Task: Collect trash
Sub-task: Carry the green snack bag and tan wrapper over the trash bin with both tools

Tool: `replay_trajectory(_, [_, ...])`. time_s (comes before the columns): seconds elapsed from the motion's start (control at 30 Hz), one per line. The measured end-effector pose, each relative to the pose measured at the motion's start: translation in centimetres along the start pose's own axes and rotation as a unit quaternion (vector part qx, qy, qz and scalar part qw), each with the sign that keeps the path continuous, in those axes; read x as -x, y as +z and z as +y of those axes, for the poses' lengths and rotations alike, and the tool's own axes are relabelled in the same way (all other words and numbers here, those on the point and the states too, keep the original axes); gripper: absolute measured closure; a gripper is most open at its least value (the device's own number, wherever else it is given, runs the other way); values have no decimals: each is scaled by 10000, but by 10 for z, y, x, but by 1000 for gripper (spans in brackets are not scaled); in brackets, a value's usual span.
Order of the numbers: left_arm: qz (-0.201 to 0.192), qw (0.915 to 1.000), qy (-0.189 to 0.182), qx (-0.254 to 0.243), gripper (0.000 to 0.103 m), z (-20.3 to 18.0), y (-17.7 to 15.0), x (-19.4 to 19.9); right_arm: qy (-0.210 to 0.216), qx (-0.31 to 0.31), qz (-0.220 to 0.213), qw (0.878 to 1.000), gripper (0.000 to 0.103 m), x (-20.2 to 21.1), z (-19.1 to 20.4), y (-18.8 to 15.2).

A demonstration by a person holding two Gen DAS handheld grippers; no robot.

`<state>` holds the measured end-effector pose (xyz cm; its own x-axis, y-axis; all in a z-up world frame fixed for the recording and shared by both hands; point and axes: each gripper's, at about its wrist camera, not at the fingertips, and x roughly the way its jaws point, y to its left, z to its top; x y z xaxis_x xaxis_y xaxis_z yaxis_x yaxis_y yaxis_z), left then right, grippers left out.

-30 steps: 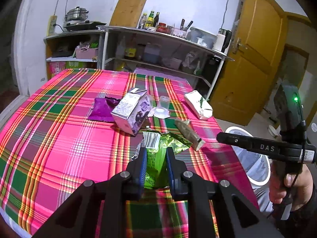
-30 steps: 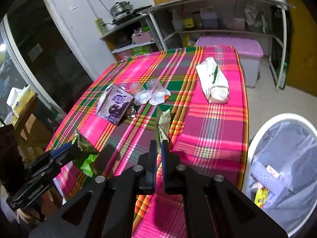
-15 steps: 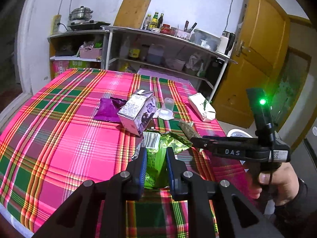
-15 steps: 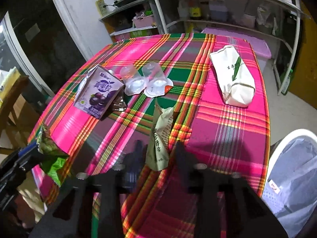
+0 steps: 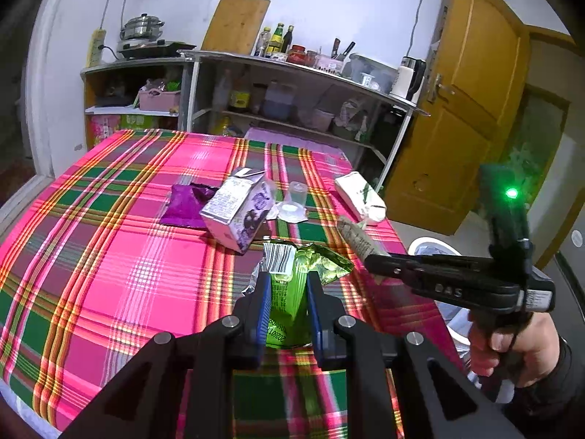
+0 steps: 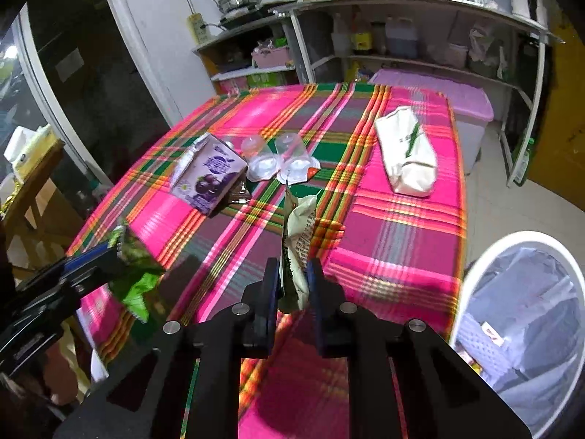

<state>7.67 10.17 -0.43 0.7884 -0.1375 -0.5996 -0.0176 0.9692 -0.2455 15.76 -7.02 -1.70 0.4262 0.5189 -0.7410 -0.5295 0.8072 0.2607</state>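
Change: right gripper has closed on the cream printed wrapper and raised it since half a second ago.
Right tongs: pinching the wrapper's lower end, wrapper upright above the pink plaid tablecloth.
Left gripper: clamped on a crumpled green foil packet.
Bin: white lined trash bin beside the table.
On table: purple juice carton, white paper pouch.

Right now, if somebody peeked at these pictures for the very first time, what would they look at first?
Probably the bright pink and green plaid tablecloth covering the whole table. Next, the two grippers at the near edge: the left gripper pinches a shiny green wrapper, and the right gripper holds a pale wrapper. A white trash bin lined with a bag stands on the floor just right of the table.
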Motion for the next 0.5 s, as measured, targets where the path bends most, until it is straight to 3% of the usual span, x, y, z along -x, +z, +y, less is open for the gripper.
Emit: replay_trajectory(0.5, [4,9994,-268,-231,84,-47,-2,8,-144,-164,-563,9982,87,81,-8,-31])
